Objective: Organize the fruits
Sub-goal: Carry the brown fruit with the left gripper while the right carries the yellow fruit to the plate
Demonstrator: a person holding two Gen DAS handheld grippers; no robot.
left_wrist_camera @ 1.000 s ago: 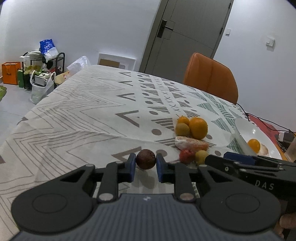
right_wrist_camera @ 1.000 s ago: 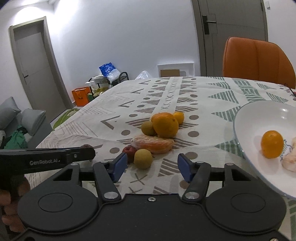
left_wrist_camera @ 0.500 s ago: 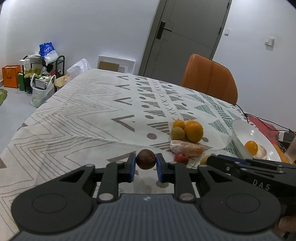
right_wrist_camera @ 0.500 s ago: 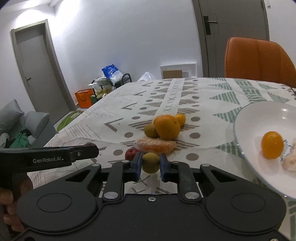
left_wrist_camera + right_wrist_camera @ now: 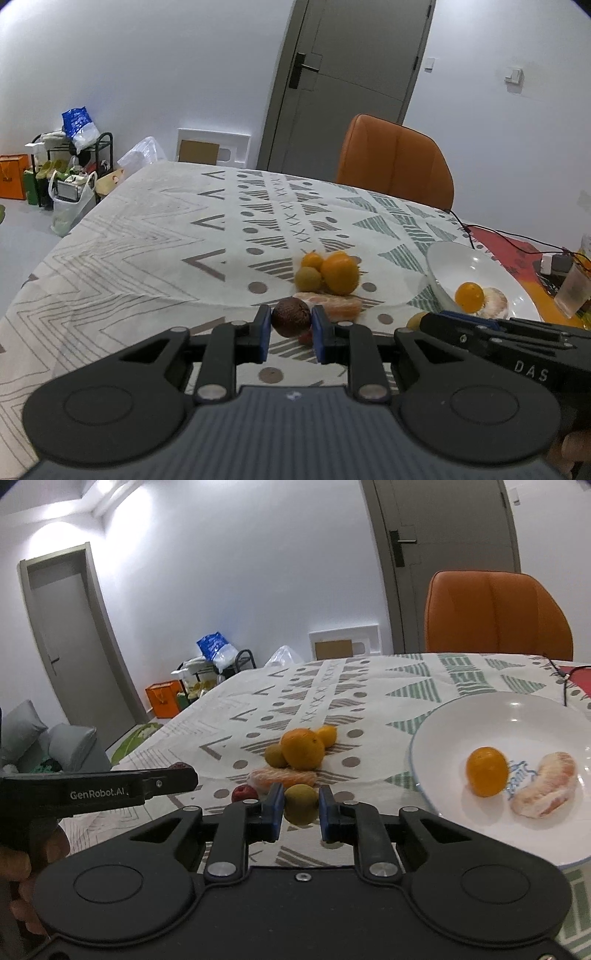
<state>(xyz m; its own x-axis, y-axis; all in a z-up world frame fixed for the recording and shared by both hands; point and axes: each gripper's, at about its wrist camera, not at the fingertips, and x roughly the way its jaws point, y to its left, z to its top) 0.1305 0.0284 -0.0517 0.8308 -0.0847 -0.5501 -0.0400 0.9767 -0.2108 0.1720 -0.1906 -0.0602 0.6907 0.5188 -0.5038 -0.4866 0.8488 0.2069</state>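
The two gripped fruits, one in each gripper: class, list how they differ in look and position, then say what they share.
Colour: the left gripper holds a dark brown fruit; the right gripper holds a yellow-green fruit.
Surface: the dark brown fruit looks rough and matt, the yellow-green fruit smooth.
Position: the yellow-green fruit is nearer the white plate; the dark brown fruit is further from it.
Shared: both are small, round and clamped between blue pads.
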